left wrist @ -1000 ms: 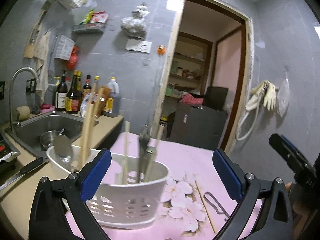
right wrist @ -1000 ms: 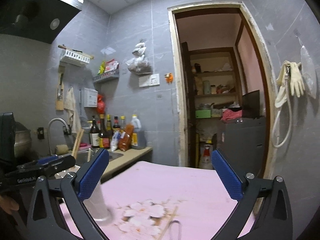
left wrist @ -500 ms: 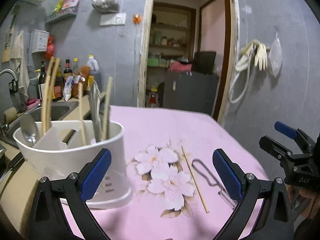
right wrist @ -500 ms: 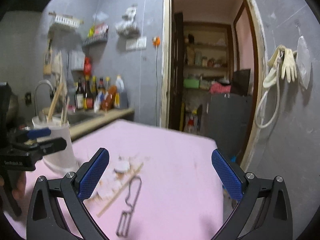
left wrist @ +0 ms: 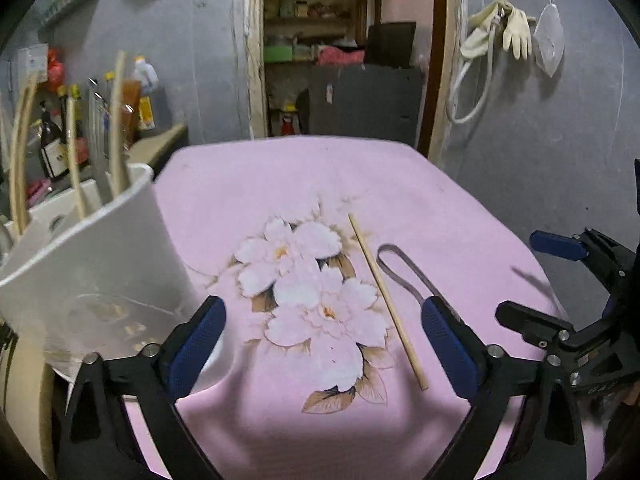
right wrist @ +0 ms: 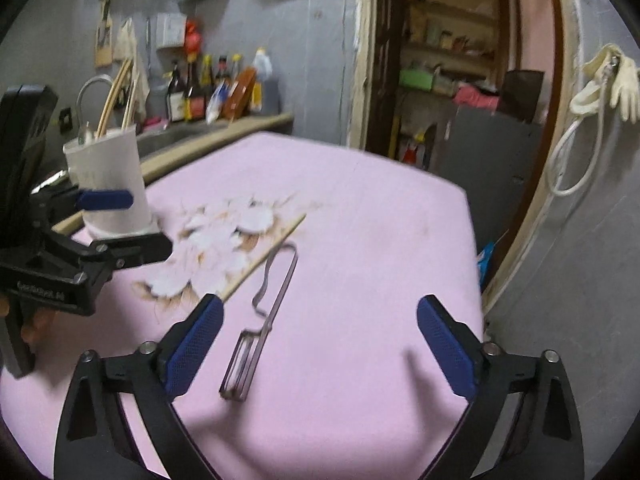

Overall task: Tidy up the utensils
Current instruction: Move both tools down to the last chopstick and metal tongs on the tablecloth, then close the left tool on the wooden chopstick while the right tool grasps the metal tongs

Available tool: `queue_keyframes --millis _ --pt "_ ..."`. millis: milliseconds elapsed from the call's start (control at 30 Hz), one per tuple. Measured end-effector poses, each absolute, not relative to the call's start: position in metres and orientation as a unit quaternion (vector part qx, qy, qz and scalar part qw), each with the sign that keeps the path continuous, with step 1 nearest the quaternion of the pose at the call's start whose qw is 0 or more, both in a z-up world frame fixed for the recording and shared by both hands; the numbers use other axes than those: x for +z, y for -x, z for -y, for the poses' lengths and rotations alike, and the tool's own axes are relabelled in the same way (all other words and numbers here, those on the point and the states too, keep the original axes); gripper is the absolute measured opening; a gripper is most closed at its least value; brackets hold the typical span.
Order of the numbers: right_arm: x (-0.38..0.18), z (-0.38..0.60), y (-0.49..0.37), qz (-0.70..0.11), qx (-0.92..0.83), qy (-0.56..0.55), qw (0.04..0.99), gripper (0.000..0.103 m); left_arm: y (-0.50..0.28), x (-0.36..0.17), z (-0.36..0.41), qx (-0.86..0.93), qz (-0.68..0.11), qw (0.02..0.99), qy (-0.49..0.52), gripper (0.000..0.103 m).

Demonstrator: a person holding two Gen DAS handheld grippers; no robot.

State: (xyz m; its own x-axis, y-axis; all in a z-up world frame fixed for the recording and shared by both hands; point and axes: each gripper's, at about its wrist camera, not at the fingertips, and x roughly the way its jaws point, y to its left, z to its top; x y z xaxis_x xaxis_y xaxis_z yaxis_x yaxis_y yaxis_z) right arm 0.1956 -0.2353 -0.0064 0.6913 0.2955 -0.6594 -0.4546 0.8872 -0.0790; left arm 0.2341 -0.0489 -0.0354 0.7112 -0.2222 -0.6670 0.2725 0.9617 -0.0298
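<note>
A white utensil holder [left wrist: 92,264] with chopsticks and metal utensils stands at the left of the pink flowered tablecloth [left wrist: 280,184]; it also shows in the right wrist view [right wrist: 108,176]. A single wooden chopstick [left wrist: 386,300] and a metal peeler [left wrist: 404,272] lie side by side right of the flower print. In the right wrist view the chopstick [right wrist: 264,260] and the peeler [right wrist: 264,312] lie just ahead. My left gripper [left wrist: 320,340] is open and empty above the flowers. My right gripper [right wrist: 316,340] is open and empty, over the peeler's blade end.
A counter with sauce bottles [right wrist: 208,92] and a sink tap [right wrist: 92,88] runs behind the holder. An open doorway with shelves [right wrist: 448,60] is beyond the table. A hose and gloves [right wrist: 592,92] hang on the right wall. The table's right edge drops off near the wall.
Both grippers have tilted down and moved toward the table. The left one swung right, away from the holder, toward the chopstick and peeler. The right one came closer to the peeler.
</note>
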Motion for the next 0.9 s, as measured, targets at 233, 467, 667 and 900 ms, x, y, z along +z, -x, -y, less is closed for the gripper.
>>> queue_keyframes --millis 233,467,667,900 --pt "-0.021 0.223 -0.202 -0.386 0.239 0.128 0.882 0.071 -0.248 -0.051 0.048 -0.150 -0.412 0.898 -0.024 0.061" --pt "-0.031 0.211 -0.208 -0.410 0.249 0.147 0.865 0.060 -0.255 -0.054 0.044 -0.158 -0.430 0.889 -0.009 0.049" --pt "-0.033 0.208 -0.222 -0.411 0.236 0.157 0.867 0.044 -0.265 -0.055 0.048 -0.177 -0.442 0.879 0.002 0.041" --pt "-0.030 0.220 -0.240 -0.415 0.222 0.133 0.872 0.021 -0.281 -0.054 0.053 -0.193 -0.449 0.872 0.006 0.035"
